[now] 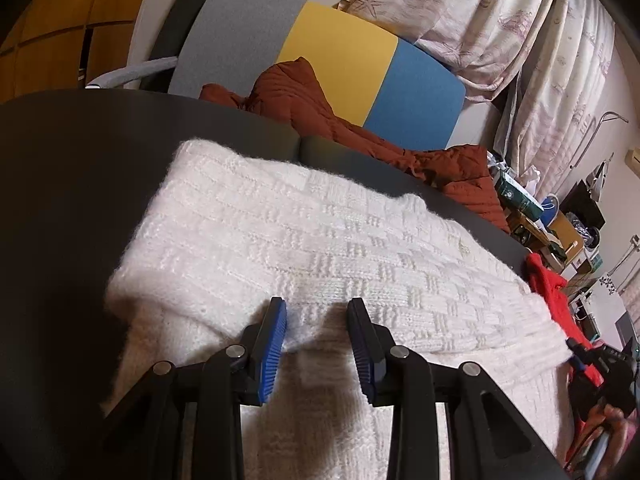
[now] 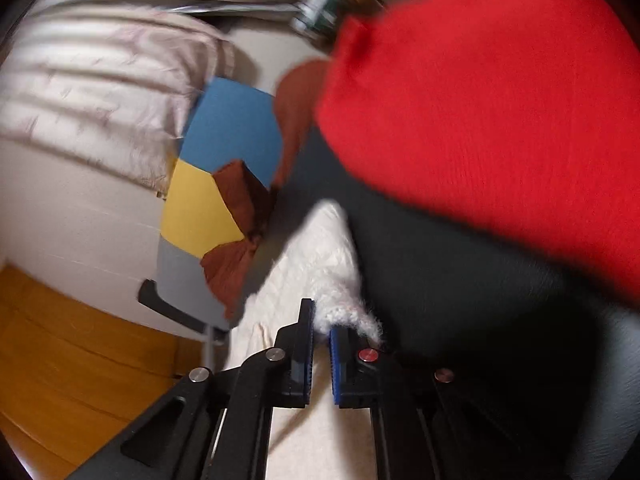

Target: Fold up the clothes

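Observation:
A white knitted sweater (image 1: 320,240) lies folded over on the dark table (image 1: 72,184). My left gripper (image 1: 318,312) is open, its jaws standing either side of the folded edge of the sweater, with nothing pinched. My right gripper (image 2: 321,320) is shut on a fuzzy edge of the white sweater (image 2: 320,264); it also shows at the far right of the left wrist view (image 1: 576,354). A red garment (image 2: 500,120) lies on the table just beyond the right gripper and shows in the left wrist view (image 1: 554,292) too.
A chair with grey, yellow and blue panels (image 1: 340,48) stands behind the table with a rust-brown quilted garment (image 1: 320,108) draped on it. Pale curtains (image 1: 520,40) hang behind. Cluttered boxes and objects (image 1: 560,228) sit at the right. The right wrist view is motion-blurred.

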